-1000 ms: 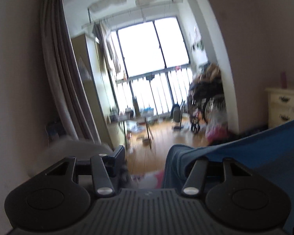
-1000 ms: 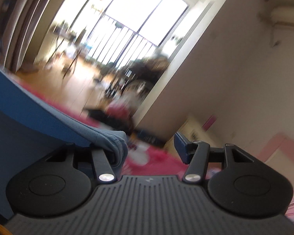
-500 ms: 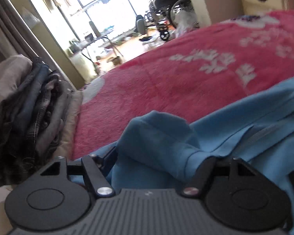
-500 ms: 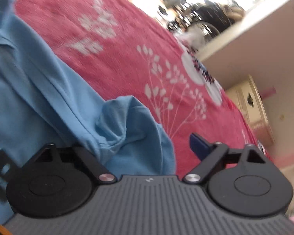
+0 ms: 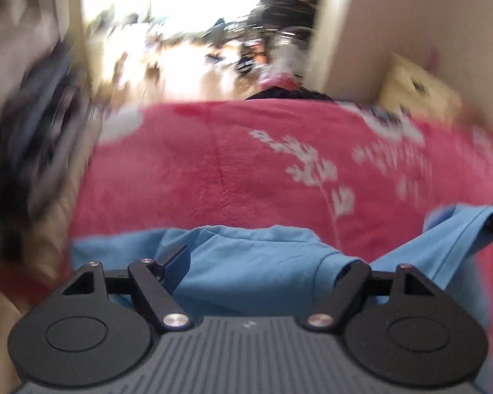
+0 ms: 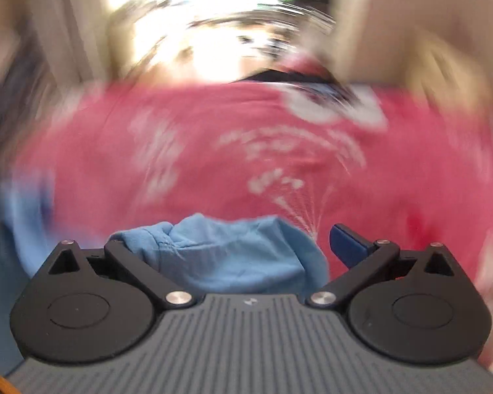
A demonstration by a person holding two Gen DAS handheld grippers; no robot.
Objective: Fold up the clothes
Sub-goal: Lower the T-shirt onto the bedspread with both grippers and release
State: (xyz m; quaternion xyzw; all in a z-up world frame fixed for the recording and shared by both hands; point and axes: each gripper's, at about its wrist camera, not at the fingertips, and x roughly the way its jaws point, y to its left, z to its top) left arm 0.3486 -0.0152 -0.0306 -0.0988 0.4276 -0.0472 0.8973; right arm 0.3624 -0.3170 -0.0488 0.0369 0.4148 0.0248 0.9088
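A light blue shirt (image 5: pixel 246 262) lies on the red floral blanket (image 5: pixel 230 170) of a bed. In the left wrist view my left gripper (image 5: pixel 263 269) is open, its fingers wide apart. The shirt lies bunched between them and is draped over the right finger. One sleeve stretches to the right edge. In the right wrist view my right gripper (image 6: pixel 233 249) is also open. A bunched corner of the blue shirt (image 6: pixel 233 256) covers its left finger, and the blue pad of the right finger (image 6: pixel 348 246) is bare. Both views are motion-blurred.
A dark pile of clothes (image 5: pixel 23 124) stands at the bed's left side. A cream dresser (image 5: pixel 417 95) stands beyond the far right corner. The red blanket (image 6: pixel 213 151) runs ahead of both grippers, with a bright window and clutter behind it.
A second ago the shirt hung in the air in front of the window. Both grippers have since come down to the bed with it, and the shirt now rests on the blanket.
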